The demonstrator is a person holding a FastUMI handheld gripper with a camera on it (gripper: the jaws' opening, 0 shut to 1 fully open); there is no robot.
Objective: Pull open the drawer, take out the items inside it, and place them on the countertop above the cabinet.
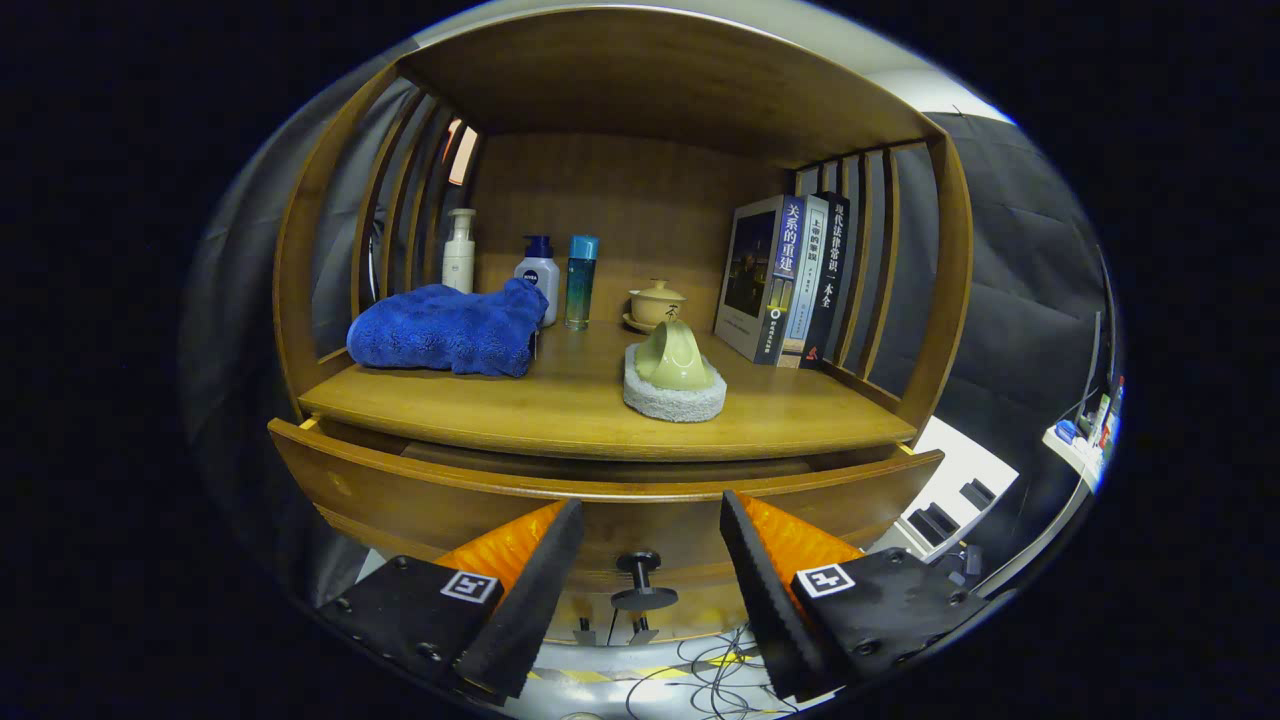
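Your hand-held gripper (650, 560) sits wide open at the bottom of the frame, holding nothing, with the knob (641, 580) between its fingers. The drawer (600, 500) is pulled partway out. Up on the surface (560, 405): a blue towel (445, 330) left, a cup (675, 358) on a sponge (672, 400) center.

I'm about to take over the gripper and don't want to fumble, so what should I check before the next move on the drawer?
1. Gripper fingers open: ok, spread wide, holding nothing.
2. Drawer knob lined up between the fingers: ok.
3. Fingers closed on the knob: not ok, both are apart from it.
4. Drawer open: ok, partly; its front stands out from under the countertop.
5. Items inside the drawer: cannot tell, the front hides the inside.
6. Free countertop space: ok, bare wood between the blue towel and the tipped cup.
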